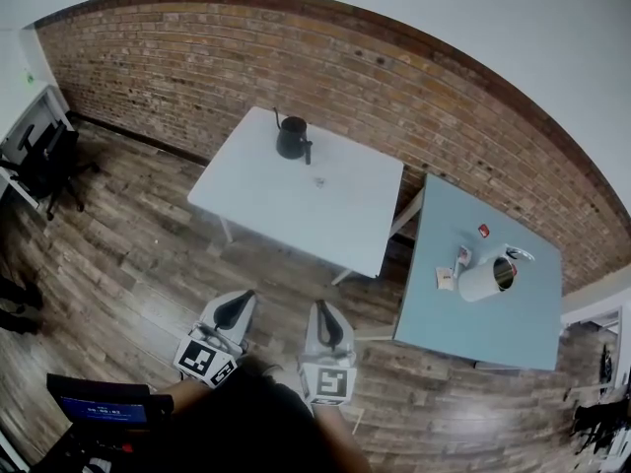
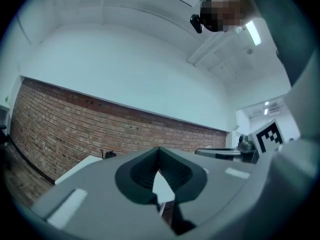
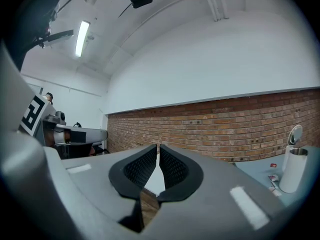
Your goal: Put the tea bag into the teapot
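Observation:
A black teapot point(image 1: 292, 138) stands at the far side of a white table point(image 1: 256, 200); a tiny pale item point(image 1: 318, 181) lies near it, too small to identify. In the left gripper view the teapot point(image 2: 106, 154) shows small, far ahead. Small paper packets point(image 1: 449, 276), possibly tea bags, lie on a blue-grey table point(image 1: 523, 328) beside a white cylindrical kettle point(image 1: 486, 278). My left gripper point(image 1: 234, 310) and right gripper point(image 1: 325, 321) are held level over the wooden floor, well short of both tables. The left gripper point(image 2: 159, 150) has its tips touching. A hair's slit parts the right gripper point(image 3: 158, 146) tips. Both hold nothing.
The white kettle point(image 3: 292, 169) also shows at the far right of the right gripper view. A small red item point(image 1: 483, 231) lies on the blue-grey table. A brick wall point(image 1: 394, 97) runs behind both tables. A black chair point(image 1: 44, 161) stands far left.

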### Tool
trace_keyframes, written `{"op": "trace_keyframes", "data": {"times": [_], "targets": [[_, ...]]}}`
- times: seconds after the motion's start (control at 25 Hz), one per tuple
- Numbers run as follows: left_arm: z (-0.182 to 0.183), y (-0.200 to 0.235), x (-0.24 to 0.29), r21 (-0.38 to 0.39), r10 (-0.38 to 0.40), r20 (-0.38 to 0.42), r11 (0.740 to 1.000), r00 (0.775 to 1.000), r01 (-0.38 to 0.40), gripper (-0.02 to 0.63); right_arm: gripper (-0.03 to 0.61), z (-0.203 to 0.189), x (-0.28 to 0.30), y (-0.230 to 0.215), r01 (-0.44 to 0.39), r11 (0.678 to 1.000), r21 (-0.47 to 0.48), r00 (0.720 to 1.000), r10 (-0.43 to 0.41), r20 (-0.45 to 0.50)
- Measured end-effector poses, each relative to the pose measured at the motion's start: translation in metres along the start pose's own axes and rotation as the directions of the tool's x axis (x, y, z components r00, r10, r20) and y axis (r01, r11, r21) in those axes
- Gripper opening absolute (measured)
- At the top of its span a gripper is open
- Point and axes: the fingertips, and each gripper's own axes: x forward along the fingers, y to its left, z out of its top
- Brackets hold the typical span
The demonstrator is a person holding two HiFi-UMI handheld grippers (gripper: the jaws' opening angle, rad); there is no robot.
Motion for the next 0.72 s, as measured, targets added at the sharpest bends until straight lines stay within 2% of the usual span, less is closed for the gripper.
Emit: {"op": "trace_keyframes", "data": {"times": [0.16, 0.4, 0.72], "targets": [[0.008, 0.002, 0.006, 0.005, 0.010, 0.025, 1.000, 1.000, -0.010, 0.000, 0.028, 0.004, 0.005, -0.016, 0.008, 1.000, -0.012, 1.000, -0.008, -0.010], [-0.001, 0.010, 0.007, 0.003, 0.035, 0.027, 0.999, 0.999, -0.035, 0.000, 0.034, -0.007, 0.014, -0.010, -0.025, 1.000, -0.002, 1.000, 0.025, -0.020], [0.003, 0.051, 0.073, 0.032, 0.022, 0.059, 0.999, 0.998, -0.024, 0.000, 0.034, -0.006, 0.080, -0.028, 0.011, 0.999, -0.037, 1.000, -0.012, -0.019]]}}
